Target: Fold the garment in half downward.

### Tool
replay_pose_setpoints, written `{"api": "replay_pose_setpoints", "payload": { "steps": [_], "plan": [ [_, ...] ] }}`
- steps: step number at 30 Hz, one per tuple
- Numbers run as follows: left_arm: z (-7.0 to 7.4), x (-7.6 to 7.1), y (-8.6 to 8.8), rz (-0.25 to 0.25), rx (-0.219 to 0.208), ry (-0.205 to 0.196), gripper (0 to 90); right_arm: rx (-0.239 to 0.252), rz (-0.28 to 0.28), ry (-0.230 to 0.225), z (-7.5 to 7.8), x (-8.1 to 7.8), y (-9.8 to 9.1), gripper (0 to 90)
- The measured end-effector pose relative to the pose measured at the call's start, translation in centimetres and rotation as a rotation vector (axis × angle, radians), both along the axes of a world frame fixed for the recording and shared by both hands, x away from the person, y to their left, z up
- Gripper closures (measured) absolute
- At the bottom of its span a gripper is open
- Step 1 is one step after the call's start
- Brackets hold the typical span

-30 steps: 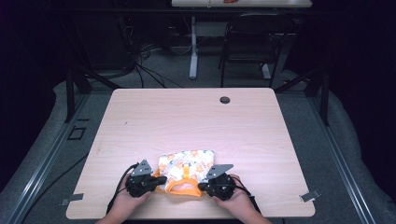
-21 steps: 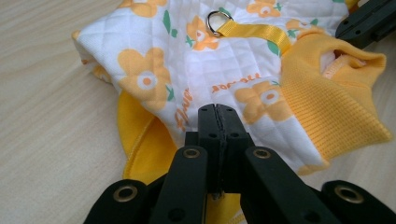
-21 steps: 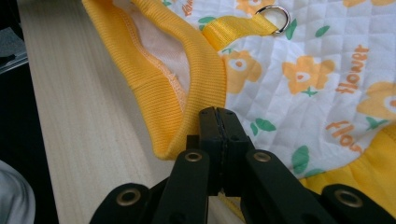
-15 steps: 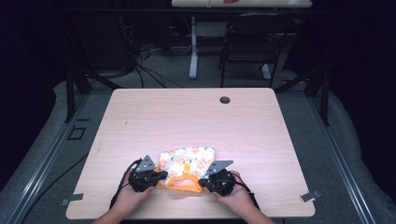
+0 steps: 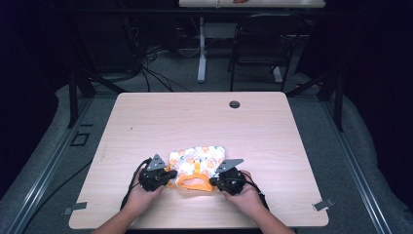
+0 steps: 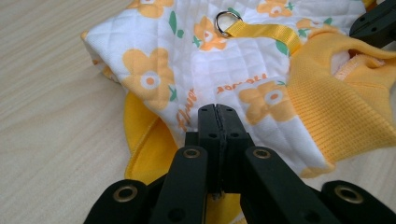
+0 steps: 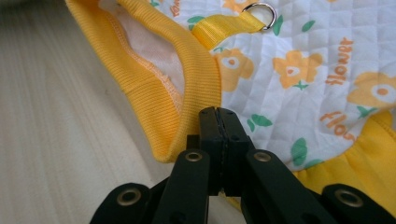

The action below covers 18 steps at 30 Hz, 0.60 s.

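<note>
High view: we see the left gripper (image 5: 166, 176) and right gripper (image 5: 215, 180) each clamping the floral pet vest (image 5: 197, 162) on the counter (image 5: 195, 117).

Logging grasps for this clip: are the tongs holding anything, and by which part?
Both tongs look shut on the floral garment: left tongs on its quilted white body near the yellow trim, right tongs where the ribbed yellow collar meets the quilting.

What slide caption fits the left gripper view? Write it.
Left gripper, jaws shut, at the edge of a flower-print quilted pet vest on the table.
</note>
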<state>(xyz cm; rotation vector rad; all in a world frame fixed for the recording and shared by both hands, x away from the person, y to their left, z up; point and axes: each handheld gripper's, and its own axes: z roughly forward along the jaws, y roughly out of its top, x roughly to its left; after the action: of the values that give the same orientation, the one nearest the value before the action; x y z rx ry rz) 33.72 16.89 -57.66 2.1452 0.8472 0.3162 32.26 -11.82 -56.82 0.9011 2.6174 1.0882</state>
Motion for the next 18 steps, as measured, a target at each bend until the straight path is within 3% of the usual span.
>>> {"api": "replay_pose_setpoints", "payload": {
  "steps": [4, 8, 18],
  "plan": [
    [-0.1, 0.8, -0.1, 0.019, -0.003, 0.002, 89.7, 0.019, -0.021, 0.010, -0.1, 0.6, -0.1, 90.0],
    [0.0, 1.6, -0.4, 0.031, 0.002, 0.002, 89.7, -0.003, -0.033, 0.000, 0.0, 1.4, -0.1, 90.0],
    [-0.5, 2.8, -0.2, 0.080, -0.050, 0.011, 89.7, 0.015, -0.065, -0.001, -0.1, 2.5, -0.1, 89.9]
  ]
}}
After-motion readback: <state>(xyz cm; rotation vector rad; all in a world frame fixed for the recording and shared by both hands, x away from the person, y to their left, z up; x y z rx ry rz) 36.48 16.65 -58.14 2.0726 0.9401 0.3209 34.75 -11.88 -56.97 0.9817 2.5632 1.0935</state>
